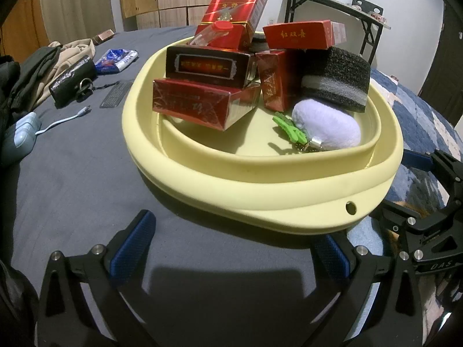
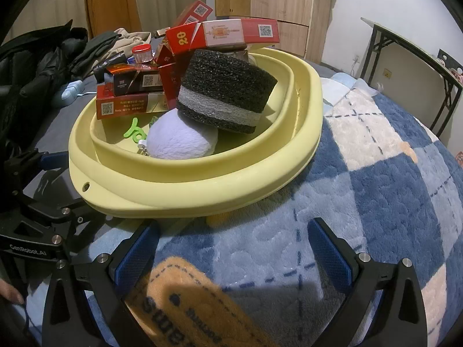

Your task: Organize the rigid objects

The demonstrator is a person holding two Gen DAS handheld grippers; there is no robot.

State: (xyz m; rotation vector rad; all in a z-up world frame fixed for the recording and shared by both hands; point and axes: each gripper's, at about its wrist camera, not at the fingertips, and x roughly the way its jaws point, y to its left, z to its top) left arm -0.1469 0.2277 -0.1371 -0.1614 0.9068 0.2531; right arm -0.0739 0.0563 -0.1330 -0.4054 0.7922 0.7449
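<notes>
A pale yellow basin [image 1: 260,185] [image 2: 202,185] sits on the bed, straddling the grey sheet and the blue plaid blanket. It holds several red cigarette boxes [image 1: 202,104] [image 2: 130,104] stacked in a pile, a black and grey foam block [image 1: 335,78] [image 2: 225,92], a white plush pompom [image 1: 327,127] [image 2: 179,138], a green clip [image 1: 286,128] [image 2: 134,133] and a small red-capped bottle [image 1: 220,29] [image 2: 141,53]. My left gripper [image 1: 234,248] is open and empty just in front of the basin. My right gripper [image 2: 231,248] is open and empty, also just in front of it.
Left of the basin on the grey sheet [image 1: 86,179] lie a black pouch [image 1: 72,81], a blue snack packet [image 1: 115,60], a comb [image 1: 115,94], a cable [image 1: 63,120] and piled clothes [image 2: 43,69]. A folding table [image 2: 411,66] stands by the wall.
</notes>
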